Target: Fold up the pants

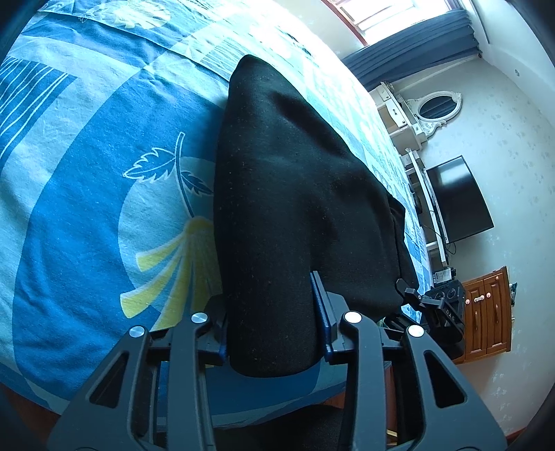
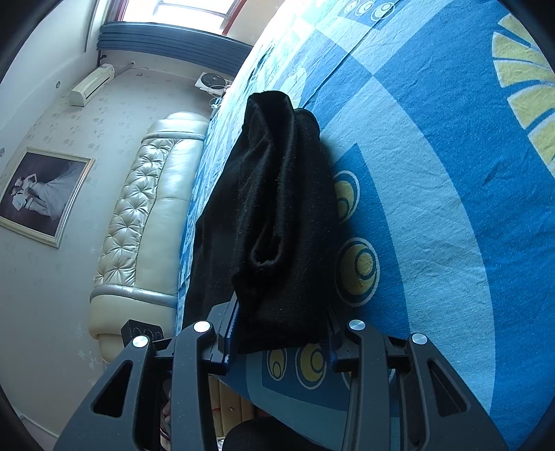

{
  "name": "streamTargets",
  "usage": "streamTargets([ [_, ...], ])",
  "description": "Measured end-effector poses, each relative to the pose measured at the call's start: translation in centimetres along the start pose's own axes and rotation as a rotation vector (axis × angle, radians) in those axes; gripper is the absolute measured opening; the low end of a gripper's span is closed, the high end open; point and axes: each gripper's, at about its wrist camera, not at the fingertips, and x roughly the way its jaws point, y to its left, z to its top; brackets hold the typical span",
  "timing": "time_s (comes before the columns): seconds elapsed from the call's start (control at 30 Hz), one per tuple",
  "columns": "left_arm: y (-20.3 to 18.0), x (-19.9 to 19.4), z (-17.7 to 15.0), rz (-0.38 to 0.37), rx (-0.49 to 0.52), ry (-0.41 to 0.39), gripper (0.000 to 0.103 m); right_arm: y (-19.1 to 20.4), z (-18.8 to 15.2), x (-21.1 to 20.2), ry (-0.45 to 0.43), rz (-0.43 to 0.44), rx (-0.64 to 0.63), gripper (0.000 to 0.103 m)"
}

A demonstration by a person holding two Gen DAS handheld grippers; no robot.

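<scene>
My left tool (image 1: pixel 274 329) sits at the bottom centre of its view with its jaws closed most of the way on a thick bunch of the black pants (image 1: pixel 288 194), the cloth filling the gap between the two blue-edged fingers (image 1: pixel 321 305). From there the pants run up the middle of the frame as a broad dark wedge, narrowing to a rounded end near the top centre, and they lie over the bed (image 1: pixel 86 180), whose blue cover has pale bands, a leaf outline and a yellow fan shape at lower left. At the right of that view I see my other tool's black body low down, a dark television (image 1: pixel 458 197) against the pale wall, a wooden cabinet (image 1: pixel 485 312) in the lower right, and an oval mirror (image 1: pixel 435 109) above. My right tool (image 2: pixel 281 341) is likewise at the bottom centre of its own view, its jaws partly closed and clamped on a folded, layered edge of the same pants (image 2: pixel 270 215), which rise up the middle of the frame with an open hem showing halfway along. The bed cover (image 2: pixel 451 215) fills the right side, with yellow ringed circles beside the cloth. On the left stand a cream tufted headboard (image 2: pixel 145 222), a framed picture (image 2: pixel 41 194) on the wall and a window (image 2: pixel 180 8) at the top.
</scene>
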Motion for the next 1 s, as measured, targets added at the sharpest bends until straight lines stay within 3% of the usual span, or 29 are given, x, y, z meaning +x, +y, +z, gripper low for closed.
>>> streamTargets([
  [0.27,0.3,0.0,-0.3,-0.007,-0.001,0.011,0.039,-0.8,-0.1,0.0,0.021,0.021,0.019,0.041],
  [0.43,1.8,0.1,0.0,-0.047,-0.057,-0.012,0.061,-0.9,0.1,-0.8,-0.025,0.086,0.055,0.059],
  [0.5,2.1,0.1,0.0,-0.068,-0.069,-0.020,0.063,-0.9,0.0,-1.2,-0.044,0.104,0.067,0.064],
  [0.63,1.7,0.5,0.0,-0.066,-0.054,-0.032,0.069,-0.9,0.1,-0.8,-0.048,0.098,0.064,0.064],
  [0.73,1.5,0.8,-0.1,-0.050,-0.056,-0.039,0.068,-0.4,0.3,-0.3,-0.054,0.059,0.038,0.059],
  [0.8,1.4,0.9,-0.1,-0.034,-0.053,-0.030,0.055,-1.0,0.2,-0.1,-0.048,0.038,0.038,0.040],
  [0.87,1.5,1.0,0.0,-0.043,-0.063,-0.017,0.044,-1.2,0.1,-0.2,-0.053,0.060,0.056,0.037],
  [1.0,0.7,0.6,-0.3,-0.015,-0.038,-0.026,0.039,-0.8,-0.2,-0.5,-0.050,0.059,0.054,0.035],
])
